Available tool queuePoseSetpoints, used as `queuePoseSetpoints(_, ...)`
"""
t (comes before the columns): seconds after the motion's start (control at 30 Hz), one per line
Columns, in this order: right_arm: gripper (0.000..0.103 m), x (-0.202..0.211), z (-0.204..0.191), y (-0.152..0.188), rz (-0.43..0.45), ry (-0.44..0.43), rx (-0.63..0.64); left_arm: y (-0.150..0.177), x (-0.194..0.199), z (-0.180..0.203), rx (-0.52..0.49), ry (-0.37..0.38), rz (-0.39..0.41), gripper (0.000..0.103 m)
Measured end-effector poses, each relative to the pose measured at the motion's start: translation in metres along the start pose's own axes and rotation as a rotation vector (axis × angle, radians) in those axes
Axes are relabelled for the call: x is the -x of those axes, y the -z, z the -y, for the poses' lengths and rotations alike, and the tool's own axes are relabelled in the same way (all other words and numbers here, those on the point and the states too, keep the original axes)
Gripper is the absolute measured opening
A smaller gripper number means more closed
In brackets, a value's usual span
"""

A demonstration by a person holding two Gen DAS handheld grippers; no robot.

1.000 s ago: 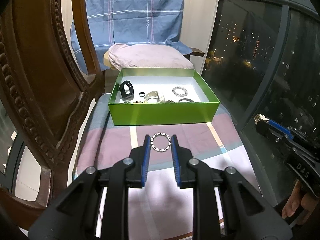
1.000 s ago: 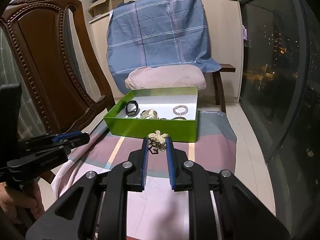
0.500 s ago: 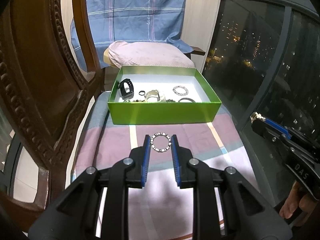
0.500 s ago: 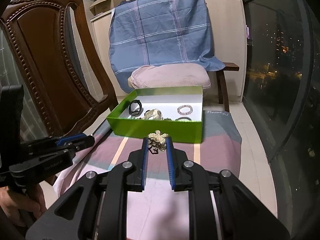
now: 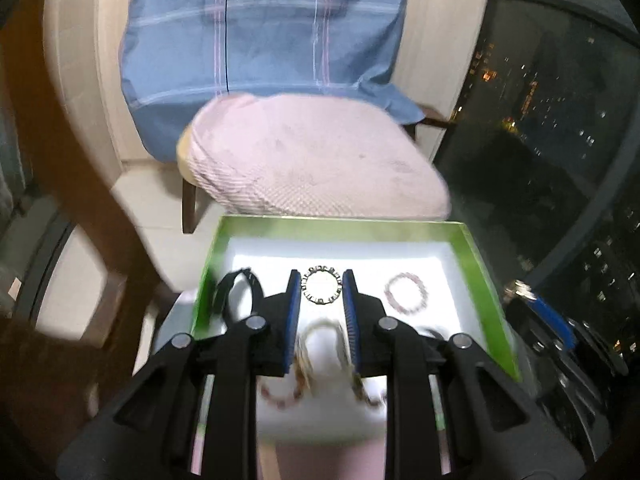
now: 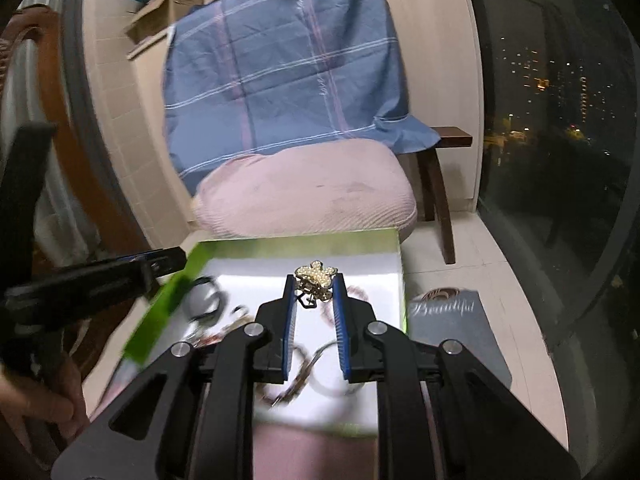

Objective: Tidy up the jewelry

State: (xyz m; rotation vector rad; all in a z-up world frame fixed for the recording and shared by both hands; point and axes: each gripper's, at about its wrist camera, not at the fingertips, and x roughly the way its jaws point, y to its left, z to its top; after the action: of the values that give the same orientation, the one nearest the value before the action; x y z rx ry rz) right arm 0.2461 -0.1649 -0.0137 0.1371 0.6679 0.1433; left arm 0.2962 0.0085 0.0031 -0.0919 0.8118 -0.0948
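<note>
Above the green box point(image 5: 484, 272), the left hand-held gripper point(image 5: 321, 280) pinches a ring-shaped bracelet of dark and pale segments point(image 5: 321, 289) between its blue pads, jaws narrow and closed on it at the very tips. Beneath and ahead of this hand-held gripper, on the box's white floor, lie a black watch point(image 5: 236, 292) to its left and a pink beaded bracelet point(image 5: 406, 294) to its right; more pieces directly under the fingers are too blurred to name. Off to its right, the right hand-held gripper point(image 6: 316, 280) likewise hangs over the same box point(image 6: 160, 320), jaws narrow and clamped on a gold, pearl-studded brooch point(image 6: 316, 278) at its fingertips. Just beyond the box sits a pink cushion point(image 6: 308, 192) under a blue plaid cloth point(image 6: 288, 76).
</note>
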Motion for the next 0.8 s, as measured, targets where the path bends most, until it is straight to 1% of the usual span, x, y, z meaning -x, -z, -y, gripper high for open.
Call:
queuePoseSetpoints(0.03, 0.024, -0.012, 0.005, 0.0, -0.011, 0.01, -0.002, -0.004, -0.013, 0.0, -0.005, -0.01, -0.008, 0.03)
queuePoseSetpoints(0.07, 0.04, -0.02, 0.011, 0.001, -0.025, 0.022, -0.008, -0.006, -0.019, -0.001, -0.007, -0.009, -0.012, 0.04)
queuePoseSetpoints(0.1, 0.057, -0.023, 0.015, 0.001, -0.037, 0.036, -0.022, -0.006, -0.023, -0.002, -0.001, -0.004, -0.012, 0.066)
queuePoseSetpoints(0.13, 0.064, -0.021, 0.021, 0.001, -0.042, 0.044, -0.051, -0.003, -0.021, -0.005, 0.016, -0.006, 0.002, 0.084)
queuePoseSetpoints(0.17, 0.076, -0.016, 0.024, 0.0, -0.036, 0.042, -0.074, -0.001, -0.015, -0.008, 0.027, 0.001, 0.023, 0.087)
queuePoseSetpoints(0.2, 0.084, -0.005, 0.027, -0.003, -0.015, 0.033, -0.102, 0.002, -0.007, -0.011, 0.035, 0.016, 0.051, 0.091)
queuePoseSetpoints(0.23, 0.088, 0.009, 0.029, -0.007, 0.013, 0.029, -0.124, 0.009, 0.007, -0.013, 0.03, 0.018, 0.069, 0.1)
queuePoseSetpoints(0.27, 0.096, 0.02, 0.031, -0.009, 0.032, 0.031, -0.139, 0.014, 0.015, -0.014, 0.018, 0.017, 0.07, 0.1)
queuePoseSetpoints(0.3, 0.1, 0.037, 0.033, -0.012, 0.06, 0.034, -0.161, 0.022, 0.03, -0.014, 0.001, 0.019, 0.063, 0.1)
queuePoseSetpoints(0.33, 0.1, 0.048, 0.033, -0.013, 0.075, 0.034, -0.173, 0.031, 0.045, -0.013, -0.013, 0.011, 0.056, 0.099)
queuePoseSetpoints(0.37, 0.1, 0.062, 0.033, -0.013, 0.078, 0.034, -0.176, 0.038, 0.057, -0.009, -0.038, -0.018, 0.032, 0.1)
queuePoseSetpoints(0.4, 0.1, 0.074, 0.031, -0.009, 0.063, 0.037, -0.16, 0.045, 0.068, -0.007, -0.072, -0.022, 0.006, 0.1)
queuePoseSetpoints(0.43, 0.1, 0.083, 0.027, -0.005, 0.031, 0.043, -0.126, 0.053, 0.081, -0.006, -0.09, -0.009, -0.004, 0.1)
queuePoseSetpoints(0.47, 0.1, 0.089, 0.021, -0.001, 0.005, 0.052, -0.098, 0.066, 0.103, -0.008, -0.078, 0.012, 0.008, 0.1)
queuePoseSetpoints(0.5, 0.1, 0.095, 0.015, 0.003, -0.022, 0.061, -0.065, 0.078, 0.122, -0.013, -0.045, 0.022, 0.03, 0.1)
queuePoseSetpoints(0.53, 0.1, 0.105, 0.006, 0.008, -0.042, 0.052, -0.032, 0.087, 0.135, -0.016, -0.021, 0.023, 0.046, 0.1)
queuePoseSetpoints(0.6, 0.1, 0.124, -0.008, 0.019, -0.046, 0.014, 0.01, 0.113, 0.166, -0.022, 0.025, -0.007, 0.078, 0.1)
queuePoseSetpoints(0.67, 0.1, 0.142, -0.023, 0.033, -0.053, 0.022, 0.06, 0.131, 0.183, -0.022, 0.046, -0.022, 0.088, 0.1)
queuePoseSetpoints(0.73, 0.1, 0.161, -0.035, 0.052, -0.045, 0.016, 0.085, 0.146, 0.198, -0.019, 0.04, -0.021, 0.099, 0.1)
queuePoseSetpoints(0.8, 0.1, 0.177, -0.042, 0.069, -0.031, 0.028, 0.1, 0.158, 0.213, -0.013, 0.011, -0.085, 0.14, 0.1)
